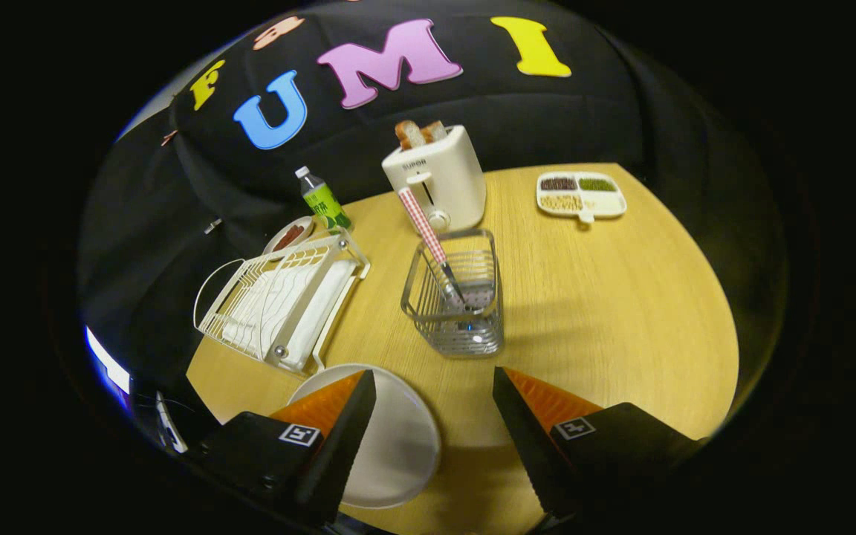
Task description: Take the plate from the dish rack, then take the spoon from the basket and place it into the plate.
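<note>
Now plate (pixel 398 446) is lying flat on the tabletop (pixel 621 312), beside the dish rack (pixel 279 297). Gripper (pixel 434 416) is hanging apart, empty. Spoon (pixel 428 230) is standing in the basket (pixel 458 305) just ahead; next comes closing on its checked handle.

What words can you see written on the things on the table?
"SUPOR" stands on the front of the white toaster.
The green bottle has a label with print too small and blurred to read.
The open gripper bears square black-and-white marker patterns on its fingers, not words.
The plate, spoon and basket show no writing.
</note>
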`<action>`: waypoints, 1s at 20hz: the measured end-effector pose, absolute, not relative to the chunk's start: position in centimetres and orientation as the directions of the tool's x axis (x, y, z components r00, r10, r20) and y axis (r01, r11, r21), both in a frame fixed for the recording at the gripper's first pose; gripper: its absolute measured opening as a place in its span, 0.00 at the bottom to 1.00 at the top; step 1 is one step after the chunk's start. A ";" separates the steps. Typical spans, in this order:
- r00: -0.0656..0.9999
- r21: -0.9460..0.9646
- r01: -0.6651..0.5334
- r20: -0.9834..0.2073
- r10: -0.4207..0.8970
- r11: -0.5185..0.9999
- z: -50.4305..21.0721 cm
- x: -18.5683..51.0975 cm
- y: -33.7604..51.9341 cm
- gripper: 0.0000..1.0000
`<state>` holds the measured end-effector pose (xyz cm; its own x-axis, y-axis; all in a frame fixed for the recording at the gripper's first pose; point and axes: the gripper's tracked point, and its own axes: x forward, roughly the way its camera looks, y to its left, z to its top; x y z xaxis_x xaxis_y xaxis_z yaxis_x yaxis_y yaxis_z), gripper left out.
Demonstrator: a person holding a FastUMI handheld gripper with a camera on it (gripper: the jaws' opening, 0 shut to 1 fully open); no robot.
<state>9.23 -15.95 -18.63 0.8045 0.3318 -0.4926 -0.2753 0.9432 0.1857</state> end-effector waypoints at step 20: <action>0.820 -0.033 -0.411 -0.450 0.353 0.911 -15.9 24.9 -10.3 0.96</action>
